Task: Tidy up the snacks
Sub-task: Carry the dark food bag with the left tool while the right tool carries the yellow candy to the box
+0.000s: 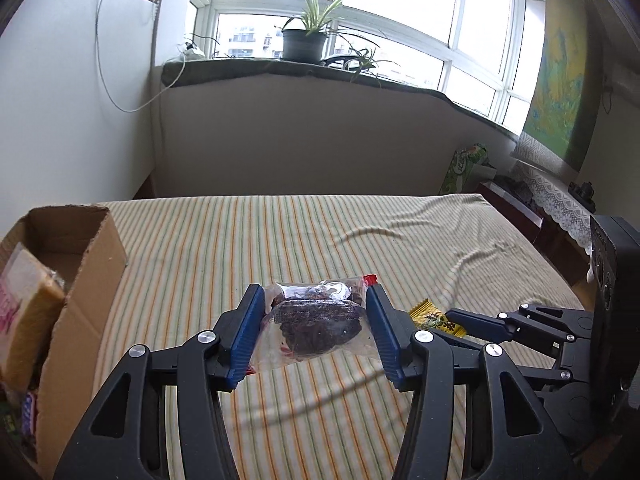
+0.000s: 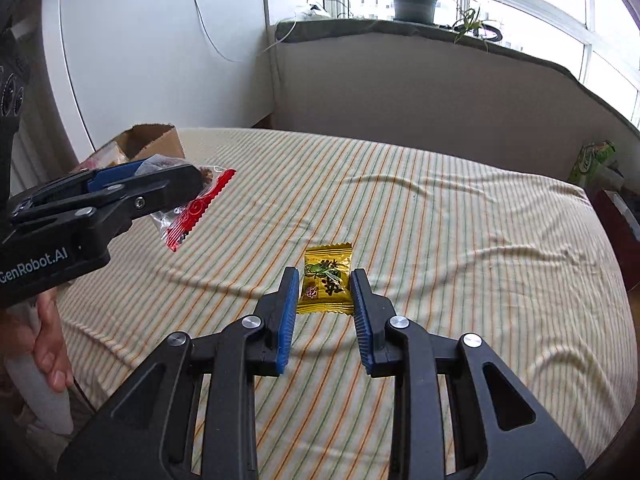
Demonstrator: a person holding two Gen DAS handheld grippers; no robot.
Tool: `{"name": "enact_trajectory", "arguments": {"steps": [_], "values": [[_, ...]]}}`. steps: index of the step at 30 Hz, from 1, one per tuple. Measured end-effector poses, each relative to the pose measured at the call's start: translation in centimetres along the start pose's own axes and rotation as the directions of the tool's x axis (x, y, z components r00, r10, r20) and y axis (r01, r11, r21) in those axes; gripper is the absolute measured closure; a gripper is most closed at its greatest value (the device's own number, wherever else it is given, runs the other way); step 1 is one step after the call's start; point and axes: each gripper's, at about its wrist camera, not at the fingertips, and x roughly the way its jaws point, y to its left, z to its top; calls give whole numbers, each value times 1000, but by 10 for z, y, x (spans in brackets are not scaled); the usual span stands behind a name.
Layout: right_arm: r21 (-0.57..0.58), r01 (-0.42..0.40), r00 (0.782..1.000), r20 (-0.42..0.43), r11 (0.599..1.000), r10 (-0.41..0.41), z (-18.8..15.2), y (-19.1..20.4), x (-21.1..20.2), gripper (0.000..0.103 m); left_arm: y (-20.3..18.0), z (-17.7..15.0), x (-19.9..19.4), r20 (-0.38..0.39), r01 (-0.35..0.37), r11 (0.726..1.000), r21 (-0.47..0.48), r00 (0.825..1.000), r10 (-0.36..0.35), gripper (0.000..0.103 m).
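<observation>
Striped bedsheet (image 2: 440, 208) carries a yellow candy packet (image 2: 327, 278) between the open right hand-held gripper (image 2: 325, 300), while the left hand-held gripper (image 1: 315, 312) clamps a clear snack bag (image 1: 316, 322) (cardboard box (image 1: 86, 280) nearby).

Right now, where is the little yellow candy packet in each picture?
Left wrist view: the yellow candy packet lies right of centre on the striped cloth, just beyond the left gripper's right finger.
Right wrist view: it lies at the centre, between the right gripper's open fingers.
Shared landmark: the cardboard box, at the left in both views.
</observation>
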Motion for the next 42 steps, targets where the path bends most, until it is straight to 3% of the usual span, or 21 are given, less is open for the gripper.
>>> {"name": "enact_trajectory", "arguments": {"steps": [4, 8, 14, 23, 30, 37, 42], "values": [[2, 35, 992, 121, 999, -35, 21, 2, -58, 76, -21, 7, -46, 78, -2, 999, 43, 997, -2, 51], [-11, 76, 967, 244, 997, -71, 40, 8, -119, 76, -40, 21, -103, 189, -4, 996, 85, 982, -12, 51], [-22, 116, 945, 311, 993, -103, 40, 19, -163, 76, -55, 27, -161, 296, 6, 993, 121, 954, -42, 51], [-37, 120, 951, 291, 992, -104, 40, 31, -161, 76, -56, 21, -170, 318, 34, 992, 121, 945, -71, 51], [-92, 91, 968, 243, 992, -66, 50, 57, -131, 76, -31, 14, -164, 307, 39, 997, 66, 950, -58, 51], [-186, 12, 982, 187, 982, 24, 69, 110, -85, 76, 25, 0, -159, 286, -10, 999, -41, 958, 21, 51], [-263, -84, 981, 147, 961, 126, 83, 161, -51, 76, 77, -12, -163, 268, -86, 988, -128, 956, 118, 51]]}}
